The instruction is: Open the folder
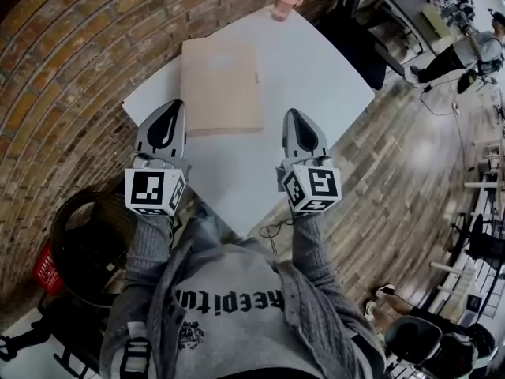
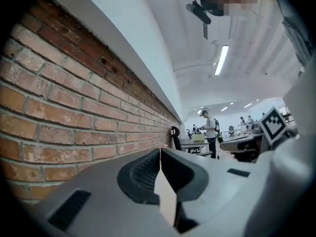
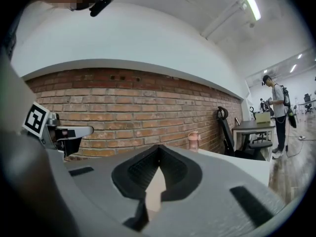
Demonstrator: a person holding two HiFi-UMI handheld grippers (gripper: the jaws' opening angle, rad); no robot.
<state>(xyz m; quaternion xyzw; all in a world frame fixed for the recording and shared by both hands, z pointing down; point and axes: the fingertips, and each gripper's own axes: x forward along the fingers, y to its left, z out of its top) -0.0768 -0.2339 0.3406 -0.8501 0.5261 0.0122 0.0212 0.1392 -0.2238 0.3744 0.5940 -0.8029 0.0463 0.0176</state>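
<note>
Head view: left hand-held gripper and right hand-held gripper, clenched empty, flank the closed folder, ready to open it.

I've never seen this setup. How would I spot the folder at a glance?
Find the white square table beside the red brick wall. On its top lies a flat, closed, pale beige folder. Its one neighbour, a small pink bottle, stands upright at the far edge.
</note>
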